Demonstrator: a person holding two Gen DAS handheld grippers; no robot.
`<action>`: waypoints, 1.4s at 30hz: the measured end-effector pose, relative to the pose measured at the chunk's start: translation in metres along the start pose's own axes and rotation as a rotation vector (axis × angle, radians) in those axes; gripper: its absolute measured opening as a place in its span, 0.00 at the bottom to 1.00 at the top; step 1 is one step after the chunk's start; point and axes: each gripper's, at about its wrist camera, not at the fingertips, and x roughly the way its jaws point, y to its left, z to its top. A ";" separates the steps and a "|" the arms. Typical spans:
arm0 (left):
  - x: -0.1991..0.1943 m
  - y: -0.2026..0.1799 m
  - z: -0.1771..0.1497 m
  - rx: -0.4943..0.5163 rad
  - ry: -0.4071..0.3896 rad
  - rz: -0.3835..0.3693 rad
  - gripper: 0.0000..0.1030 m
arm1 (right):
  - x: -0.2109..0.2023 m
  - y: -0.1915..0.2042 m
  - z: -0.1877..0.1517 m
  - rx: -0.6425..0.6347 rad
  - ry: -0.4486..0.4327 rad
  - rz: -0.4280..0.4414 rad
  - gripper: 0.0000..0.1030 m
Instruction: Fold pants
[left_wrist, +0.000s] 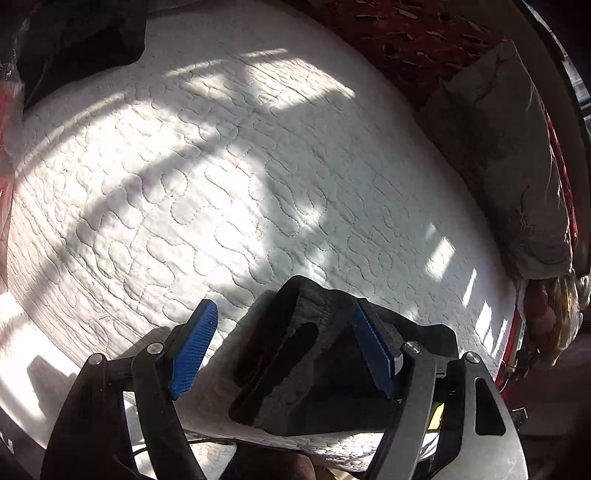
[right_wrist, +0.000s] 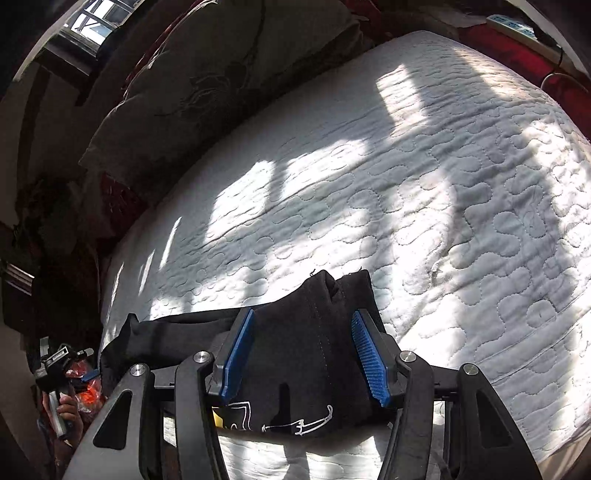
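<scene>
Right gripper (right_wrist: 303, 354): jaws part open, straddling the black pants (right_wrist: 306, 332); pads flank the cloth w/ no visible pinch, so prob. not gripping. Left gripper (left_wrist: 280, 343): jaws wide, pants end nearer the right-hand pad in its view, not clamped. Pants lie bunched on the near edge of the white quilted bed (right_wrist: 443, 206), long axis running across both grippers, right to left. Pillow (left_wrist: 517, 158) sits well apart.

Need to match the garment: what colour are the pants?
Black, with a small white line print near the edge; the pants show best in the right wrist view.
</scene>
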 end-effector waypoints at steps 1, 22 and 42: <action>0.004 -0.004 -0.001 0.023 0.016 0.005 0.72 | 0.002 0.002 0.000 -0.016 0.004 -0.012 0.55; 0.042 -0.039 -0.009 0.146 0.011 0.110 0.33 | 0.001 -0.004 -0.017 -0.059 0.005 -0.230 0.11; -0.005 -0.036 -0.080 0.249 -0.017 -0.151 0.58 | 0.012 0.118 -0.022 -0.168 0.074 0.127 0.52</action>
